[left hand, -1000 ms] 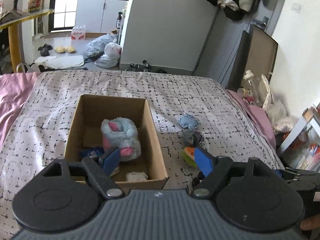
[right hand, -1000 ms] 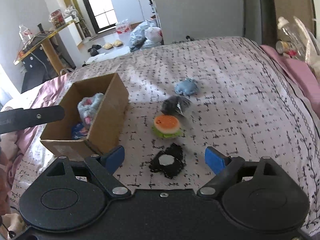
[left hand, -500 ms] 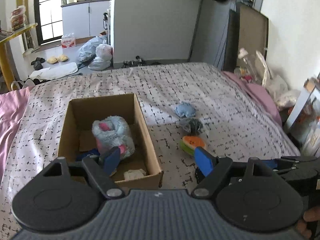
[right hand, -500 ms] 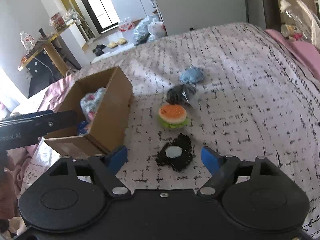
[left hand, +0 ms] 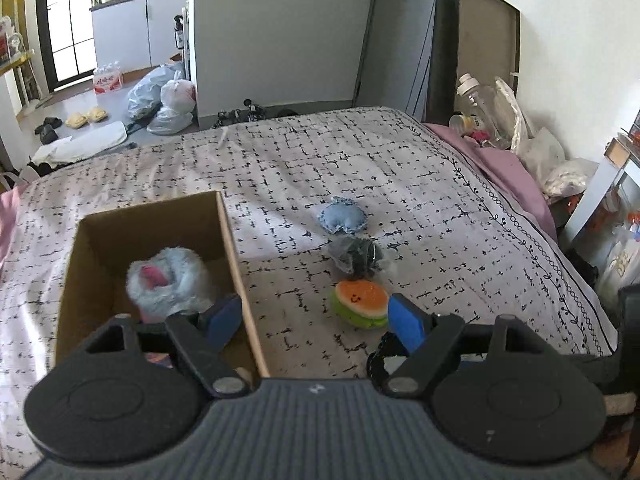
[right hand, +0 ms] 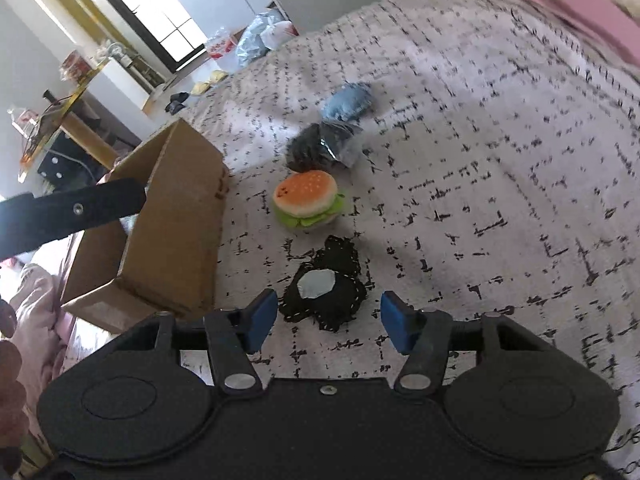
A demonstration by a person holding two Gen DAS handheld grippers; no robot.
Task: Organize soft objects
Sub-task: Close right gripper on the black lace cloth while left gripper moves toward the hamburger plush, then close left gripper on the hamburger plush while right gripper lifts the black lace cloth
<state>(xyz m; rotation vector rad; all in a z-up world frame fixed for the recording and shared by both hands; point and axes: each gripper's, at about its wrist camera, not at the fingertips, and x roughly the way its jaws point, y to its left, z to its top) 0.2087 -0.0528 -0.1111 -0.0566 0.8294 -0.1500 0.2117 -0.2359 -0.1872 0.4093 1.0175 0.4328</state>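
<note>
A cardboard box point(left hand: 228, 236) point(right hand: 180, 216) sits on the patterned bedspread and holds a fluffy blue and pink plush point(left hand: 168, 280). To its right lie a blue cushion point(left hand: 342, 219) point(right hand: 348, 100), a dark bagged item point(left hand: 354, 254) point(right hand: 320, 146), a burger plush point(left hand: 360, 304) point(right hand: 308, 200) and a black patch with a grey centre point(right hand: 324, 294). My left gripper point(left hand: 316, 320) is open and empty, straddling the box's right wall. My right gripper point(right hand: 328, 320) is open and empty, low over the black patch, which lies between its fingers.
The bedspread point(left hand: 360, 168) stretches far ahead. Bottles and bags point(left hand: 488, 120) crowd the bed's right side by a pink sheet. Plastic bags point(left hand: 164, 100) lie on the floor beyond the bed. The left gripper's arm point(right hand: 68, 212) crosses over the box in the right wrist view.
My right gripper has moved forward and down over the black patch. My left gripper has shifted right, so the box now sits further left in its view.
</note>
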